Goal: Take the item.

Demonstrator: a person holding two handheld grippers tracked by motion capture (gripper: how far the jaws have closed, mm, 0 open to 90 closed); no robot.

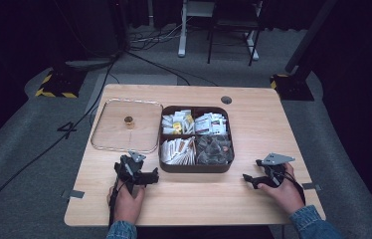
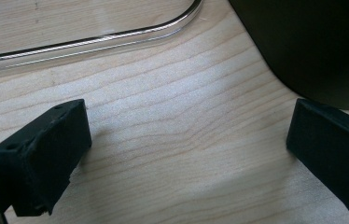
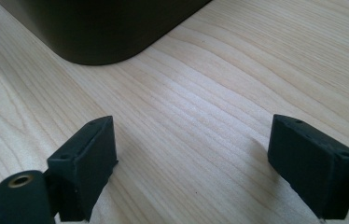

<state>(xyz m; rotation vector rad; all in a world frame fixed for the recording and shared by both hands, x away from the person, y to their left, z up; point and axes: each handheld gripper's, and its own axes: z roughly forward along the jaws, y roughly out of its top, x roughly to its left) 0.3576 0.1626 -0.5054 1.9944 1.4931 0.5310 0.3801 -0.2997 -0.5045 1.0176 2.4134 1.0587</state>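
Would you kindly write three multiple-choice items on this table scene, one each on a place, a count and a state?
1. Where does the clear lid lie?
A. On the box
B. Flat on the table, left of the box
C. In the right gripper

2. How many compartments does the dark box have?
A. Two
B. Four
C. Six

3. How does the left gripper stand?
A. Open, nothing between its jaws
B. Shut on a sachet
C. Shut on the lid's knob

Key: 1 B, the high view shows the lid flat beside the box; 2 B, dividers split it into four; 3 A, bare table shows between the jaws.
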